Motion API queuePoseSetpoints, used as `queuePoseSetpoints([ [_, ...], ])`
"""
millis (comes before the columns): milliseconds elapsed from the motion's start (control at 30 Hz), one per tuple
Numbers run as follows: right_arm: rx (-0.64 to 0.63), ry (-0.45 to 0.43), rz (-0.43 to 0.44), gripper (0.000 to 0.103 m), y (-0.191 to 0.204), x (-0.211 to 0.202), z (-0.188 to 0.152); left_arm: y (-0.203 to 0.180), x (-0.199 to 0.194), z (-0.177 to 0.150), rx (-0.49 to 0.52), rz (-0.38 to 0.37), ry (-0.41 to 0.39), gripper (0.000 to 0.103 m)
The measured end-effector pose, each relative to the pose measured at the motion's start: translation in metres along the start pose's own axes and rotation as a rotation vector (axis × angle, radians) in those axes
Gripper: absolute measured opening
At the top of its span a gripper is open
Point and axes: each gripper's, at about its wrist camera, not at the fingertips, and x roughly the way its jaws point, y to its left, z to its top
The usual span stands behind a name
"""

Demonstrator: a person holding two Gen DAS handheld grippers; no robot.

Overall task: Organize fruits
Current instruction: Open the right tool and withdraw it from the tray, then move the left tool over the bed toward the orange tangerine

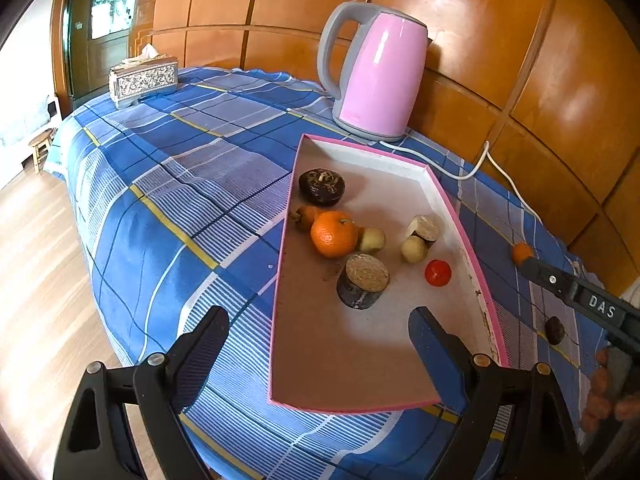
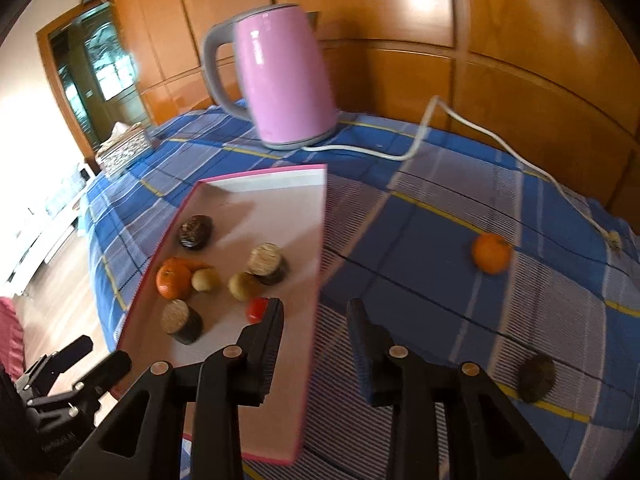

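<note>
I see a shallow pink-rimmed tray (image 1: 460, 216) just in front of the pink kettle (image 1: 376, 76), holding eight fruits, including one bright mandarin (image 1: 333, 233). Right of the tray, one mandarin (image 2: 491, 252) and one dark fruit (image 2: 536, 378) lie on the plaid counter (image 1: 180, 184). Both left gripper (image 1: 320, 344) and right gripper (image 2: 316, 336) have jaws apart, empty

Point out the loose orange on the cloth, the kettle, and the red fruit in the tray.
loose orange (image 2: 491, 253), right wrist view, middle of its peel.
kettle (image 1: 380, 76), left wrist view, pink body.
red fruit (image 1: 437, 273), left wrist view, its top.
</note>
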Motion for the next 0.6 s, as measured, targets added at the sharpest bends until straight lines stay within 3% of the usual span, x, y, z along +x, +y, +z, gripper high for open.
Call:
queuePoseSetpoints([
  [600, 0.267, -0.041, -0.251, 0.036, -0.110, -0.044, -0.061, -0.025, -0.002, -0.002, 0.082, -0.037, 0.010, 0.092],
])
